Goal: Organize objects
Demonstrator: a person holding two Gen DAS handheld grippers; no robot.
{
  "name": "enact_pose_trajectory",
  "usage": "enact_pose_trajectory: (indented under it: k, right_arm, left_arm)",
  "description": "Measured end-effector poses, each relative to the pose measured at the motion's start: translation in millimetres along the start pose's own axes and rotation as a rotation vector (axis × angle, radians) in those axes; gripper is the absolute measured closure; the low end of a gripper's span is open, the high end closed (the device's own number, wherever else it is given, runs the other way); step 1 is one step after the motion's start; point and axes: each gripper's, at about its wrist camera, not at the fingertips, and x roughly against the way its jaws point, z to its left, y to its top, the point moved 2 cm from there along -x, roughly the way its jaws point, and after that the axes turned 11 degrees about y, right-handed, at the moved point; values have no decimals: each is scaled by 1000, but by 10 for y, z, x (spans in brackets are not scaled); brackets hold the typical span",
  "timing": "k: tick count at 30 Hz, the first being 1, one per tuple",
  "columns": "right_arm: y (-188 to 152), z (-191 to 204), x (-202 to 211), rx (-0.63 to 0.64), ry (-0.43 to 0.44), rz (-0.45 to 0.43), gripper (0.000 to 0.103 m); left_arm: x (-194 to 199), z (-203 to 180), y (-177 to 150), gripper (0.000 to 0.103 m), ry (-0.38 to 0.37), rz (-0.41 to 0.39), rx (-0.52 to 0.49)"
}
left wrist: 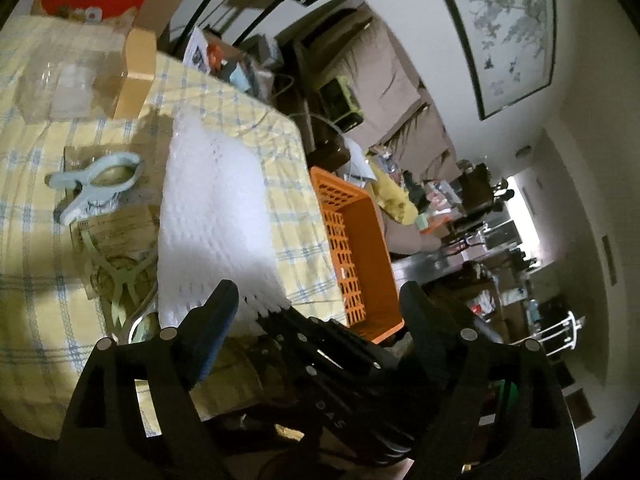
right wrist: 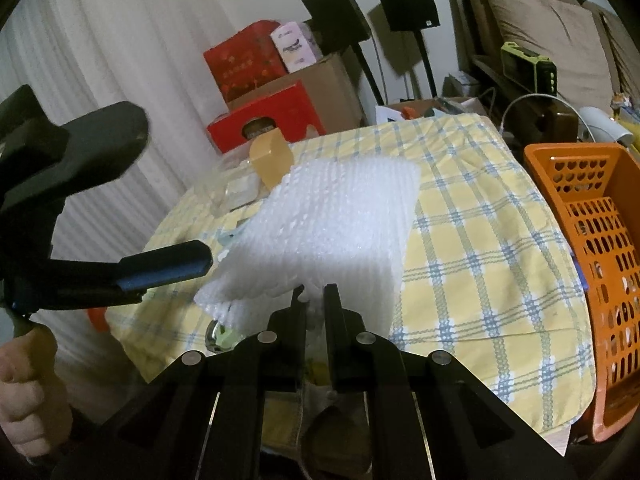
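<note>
A white foam sheet (right wrist: 332, 216) is lifted off the yellow checked tablecloth (right wrist: 480, 272), tilted up at its near edge. My right gripper (right wrist: 315, 294) is shut on that near edge. My left gripper (right wrist: 176, 190) stands open at the sheet's left side, one finger (right wrist: 168, 270) close to the foam edge, with nothing pressed between its pads. In the left wrist view the foam sheet (left wrist: 212, 208) stretches ahead, the left gripper (left wrist: 320, 296) gapes wide, and the right gripper (left wrist: 320, 344) shows between its fingers. An orange basket (right wrist: 600, 240) stands at the table's right edge.
A pale blue clip (left wrist: 92, 184), a green plastic piece (left wrist: 116, 276), a clear container (left wrist: 68, 80) and a tan box (left wrist: 138, 72) lie on the cloth left of the foam. Red boxes (right wrist: 268, 116) and cardboard stand behind the table. A sofa (right wrist: 560, 32) is at the right.
</note>
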Motion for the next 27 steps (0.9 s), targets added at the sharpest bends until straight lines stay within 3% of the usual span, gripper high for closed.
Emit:
enact_pose_trajectory:
  k: [7,9,11,16,27]
  right_arm:
    - [-5,-63,-23,-55,23,-18,96]
    - [-7,-132,-11,-104,46,-32,96]
    - [-5,-170,10,-118,50,-39,96]
    - [16,-106,39,-106,87,-38,95]
    - [-16,122,-37,-41,132,-18,95]
  left_arm:
    - [-32,-32,-64,22,-41,74,-6]
    - [-83,-77,-105,22,-3,108,-49]
    - [-99,-106,-116,22,17,105,-62]
    - [-151,-51,-91,21,-13,78,-5]
    - [-255,92,-54,21,36,44,46]
